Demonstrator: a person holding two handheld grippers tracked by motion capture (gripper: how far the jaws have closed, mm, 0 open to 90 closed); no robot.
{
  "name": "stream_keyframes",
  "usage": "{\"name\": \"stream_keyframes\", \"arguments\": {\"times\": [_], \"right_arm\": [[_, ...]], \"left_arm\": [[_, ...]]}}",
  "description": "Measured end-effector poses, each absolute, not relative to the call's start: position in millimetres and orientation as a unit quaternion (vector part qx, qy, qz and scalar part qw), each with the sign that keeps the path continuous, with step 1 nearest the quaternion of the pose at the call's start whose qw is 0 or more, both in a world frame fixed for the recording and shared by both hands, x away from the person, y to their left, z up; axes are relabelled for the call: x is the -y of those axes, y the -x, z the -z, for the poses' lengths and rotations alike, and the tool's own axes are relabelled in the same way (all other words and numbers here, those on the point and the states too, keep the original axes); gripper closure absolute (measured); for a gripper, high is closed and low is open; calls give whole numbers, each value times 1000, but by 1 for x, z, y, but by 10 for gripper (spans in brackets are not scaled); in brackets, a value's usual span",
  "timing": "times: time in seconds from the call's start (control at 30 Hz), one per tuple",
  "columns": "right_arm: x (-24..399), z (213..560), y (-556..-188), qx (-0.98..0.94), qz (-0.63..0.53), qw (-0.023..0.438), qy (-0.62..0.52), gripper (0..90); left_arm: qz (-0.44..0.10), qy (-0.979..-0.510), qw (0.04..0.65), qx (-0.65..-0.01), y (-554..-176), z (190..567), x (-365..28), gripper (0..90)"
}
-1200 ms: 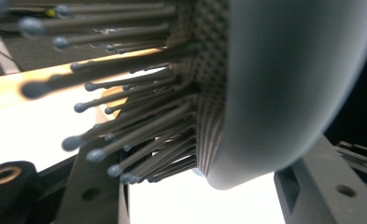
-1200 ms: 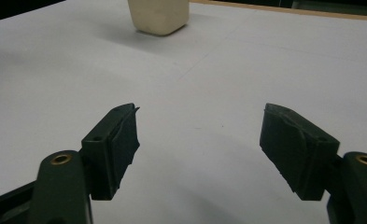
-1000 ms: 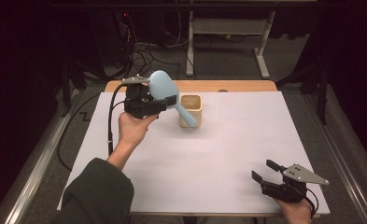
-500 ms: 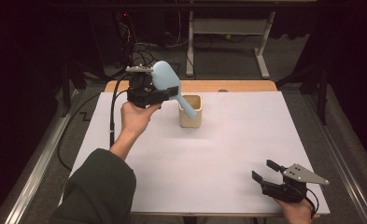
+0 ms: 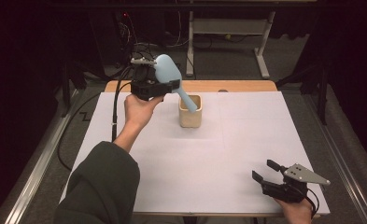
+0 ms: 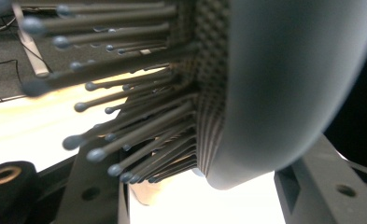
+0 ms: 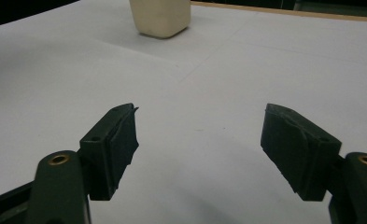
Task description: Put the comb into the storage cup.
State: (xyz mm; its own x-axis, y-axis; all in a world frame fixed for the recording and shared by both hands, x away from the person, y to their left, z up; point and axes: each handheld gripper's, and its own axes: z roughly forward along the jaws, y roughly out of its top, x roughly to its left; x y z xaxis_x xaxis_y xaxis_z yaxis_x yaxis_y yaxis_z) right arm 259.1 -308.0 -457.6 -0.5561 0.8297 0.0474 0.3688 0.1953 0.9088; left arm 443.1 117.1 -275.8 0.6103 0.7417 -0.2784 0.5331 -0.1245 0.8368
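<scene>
A light blue hairbrush (image 5: pixel 166 71) is held up at the back left of the table, its head clamped in my left gripper (image 5: pixel 160 86) and its handle (image 5: pixel 189 102) slanting down into a cream square cup (image 5: pixel 191 115). Up close in the left gripper view, the brush's grey bristles (image 6: pixel 125 112) and rounded back (image 6: pixel 284 84) sit between the jaws. My right gripper (image 5: pixel 268 171) rests at the table's front right corner, jaws wide apart over bare white surface (image 7: pixel 200 126), nothing between them. The cup (image 7: pixel 161 17) stands far ahead of it.
The white table (image 5: pixel 246 140) has a wooden strip along its far edge (image 5: pixel 237 86). A black cable (image 5: pixel 115 109) trails from the left gripper off the left side. Metal desk legs (image 5: pixel 263 51) and wires stand on the dark floor behind.
My left hand has carried the brush a little up and toward the far left, with the handle staying at the cup. The right gripper has kept still.
</scene>
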Motion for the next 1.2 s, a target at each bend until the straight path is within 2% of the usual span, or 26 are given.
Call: {"name": "stream_keyframes", "arguments": {"times": [0.67, 1.2], "right_arm": [[309, 458, -259, -734, -486, 238, -410, 274], [310, 458, -259, -732, -489, 240, -409, 270]], "left_arm": [[-118, -728, 501, -454, -463, 288, -115, 524], [-136, -733, 480, -462, -473, 299, -107, 521]]}}
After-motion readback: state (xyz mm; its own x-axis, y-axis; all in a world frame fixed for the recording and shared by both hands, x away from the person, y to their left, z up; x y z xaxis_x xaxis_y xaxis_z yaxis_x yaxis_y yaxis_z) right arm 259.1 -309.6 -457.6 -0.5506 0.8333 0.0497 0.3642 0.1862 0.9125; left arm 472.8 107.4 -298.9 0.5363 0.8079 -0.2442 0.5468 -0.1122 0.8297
